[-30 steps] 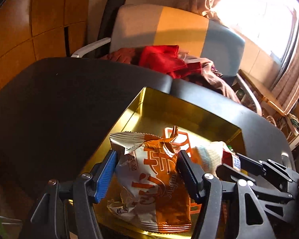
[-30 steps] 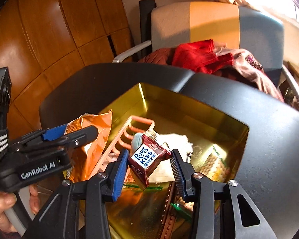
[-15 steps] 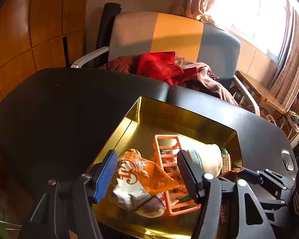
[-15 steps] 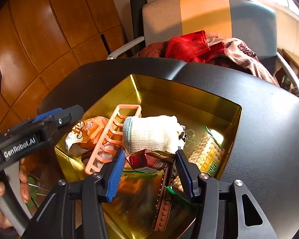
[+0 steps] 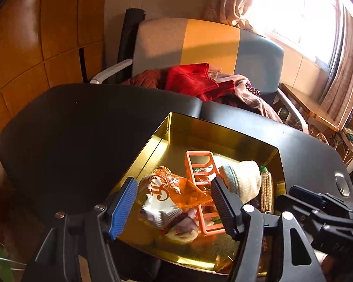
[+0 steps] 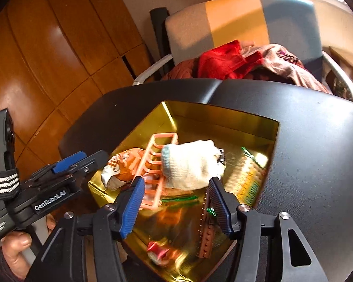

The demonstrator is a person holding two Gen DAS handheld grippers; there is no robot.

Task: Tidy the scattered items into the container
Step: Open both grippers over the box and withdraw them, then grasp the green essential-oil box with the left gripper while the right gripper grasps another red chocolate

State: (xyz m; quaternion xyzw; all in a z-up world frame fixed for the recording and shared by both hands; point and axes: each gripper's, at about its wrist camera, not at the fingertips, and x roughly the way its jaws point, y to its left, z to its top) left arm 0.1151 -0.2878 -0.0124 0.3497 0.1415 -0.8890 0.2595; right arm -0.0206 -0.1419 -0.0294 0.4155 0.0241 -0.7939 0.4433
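Observation:
A gold tin (image 5: 207, 131) (image 6: 223, 119) sits on the black table. In it lie an orange snack bag (image 5: 169, 192) (image 6: 120, 166), a pink plastic rack (image 5: 200, 164) (image 6: 153, 164), a rolled white sock (image 5: 244, 178) (image 6: 190, 164), a yellow wafer pack (image 5: 267, 192) (image 6: 247, 178), a brown brick strip (image 6: 206, 237) and a red chocolate packet (image 6: 160, 251). My left gripper (image 5: 174, 204) is open and empty above the tin's near left corner. My right gripper (image 6: 176, 206) is open and empty above the tin's near edge.
The black table (image 5: 70, 129) (image 6: 317, 164) spreads left and right of the tin. A chair (image 5: 207, 49) with red and brown clothes (image 5: 195, 82) stands behind it. Wooden panelling (image 6: 47, 58) is at the left. A hand (image 6: 14, 246) holds the left gripper.
The left gripper let go of the orange snack bag, and the right gripper let go of the red chocolate packet. Both items now lie in the tin, and both grippers have pulled back.

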